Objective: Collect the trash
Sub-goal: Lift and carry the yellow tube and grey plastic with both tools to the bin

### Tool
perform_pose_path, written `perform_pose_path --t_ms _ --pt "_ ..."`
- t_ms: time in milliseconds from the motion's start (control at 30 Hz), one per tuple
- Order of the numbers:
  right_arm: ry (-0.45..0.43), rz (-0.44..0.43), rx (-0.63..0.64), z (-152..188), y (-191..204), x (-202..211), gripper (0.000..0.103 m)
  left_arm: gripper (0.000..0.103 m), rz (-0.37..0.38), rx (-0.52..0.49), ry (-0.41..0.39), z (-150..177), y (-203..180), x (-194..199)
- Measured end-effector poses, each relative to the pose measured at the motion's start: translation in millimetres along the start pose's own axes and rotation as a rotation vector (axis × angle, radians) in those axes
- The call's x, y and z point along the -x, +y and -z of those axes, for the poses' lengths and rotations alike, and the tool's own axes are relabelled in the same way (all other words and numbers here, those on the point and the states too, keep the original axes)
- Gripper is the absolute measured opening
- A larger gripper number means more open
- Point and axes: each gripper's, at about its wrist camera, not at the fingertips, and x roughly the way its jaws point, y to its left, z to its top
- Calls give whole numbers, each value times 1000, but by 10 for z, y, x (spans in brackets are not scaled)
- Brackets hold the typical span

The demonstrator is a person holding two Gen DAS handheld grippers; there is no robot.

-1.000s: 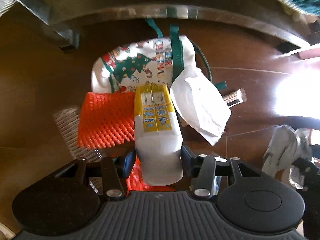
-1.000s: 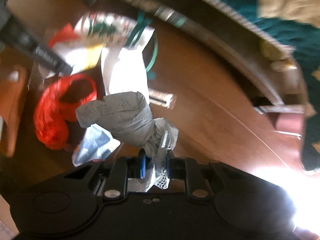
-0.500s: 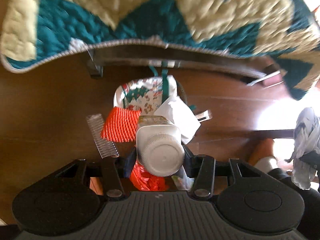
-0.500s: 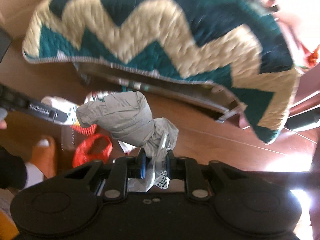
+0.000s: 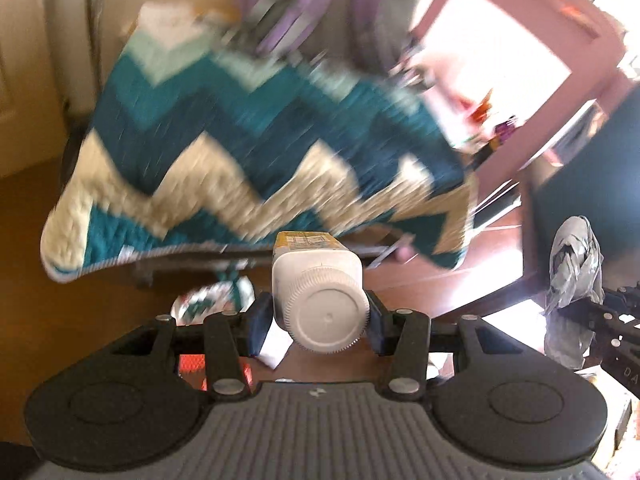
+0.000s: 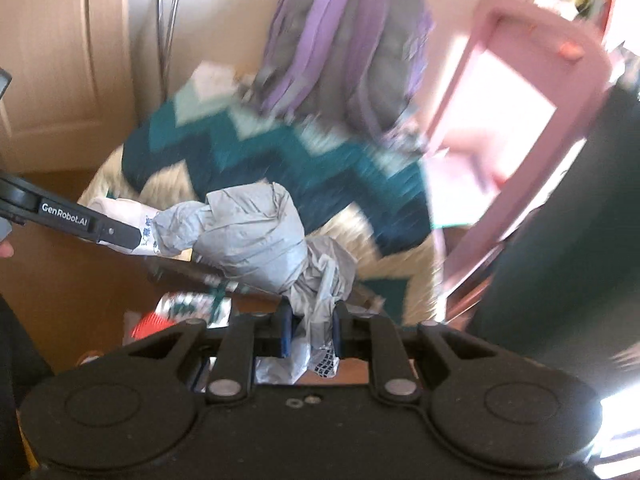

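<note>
My left gripper (image 5: 316, 316) is shut on a white plastic bottle (image 5: 320, 296) with a ribbed cap and a yellow label, held well above the floor, cap toward the camera. My right gripper (image 6: 308, 332) is shut on a crumpled grey plastic bag (image 6: 248, 232), which also shows at the right edge of the left wrist view (image 5: 576, 264). The left gripper and bottle show at the left of the right wrist view (image 6: 120, 228). More trash lies on the wooden floor below: a Christmas-print bag (image 5: 208, 300), an orange net (image 5: 192, 364) and white paper (image 5: 276, 344).
A teal and cream zigzag quilt (image 5: 240, 152) hangs over a bed edge ahead. A purple and grey backpack (image 6: 340, 52) sits on it. A pink frame (image 6: 520, 112) stands at the right, a pale door (image 6: 52, 60) at the left.
Both grippers have risen and tilted up from the floor with the bottle and the grey bag. The floor trash has dropped low in view; quilt, backpack and pink frame now fill it.
</note>
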Motion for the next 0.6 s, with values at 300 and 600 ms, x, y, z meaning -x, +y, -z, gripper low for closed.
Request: perform_pose_path --t_ms 300,600 --pt "-205 159 3 -348 -649 1052 16 47 126 -136 -188 -516 -999 817" --pt "-256 343 -81 -493 -1501 1534 16 47 221 -283 -322 -1032 -2082 1342"
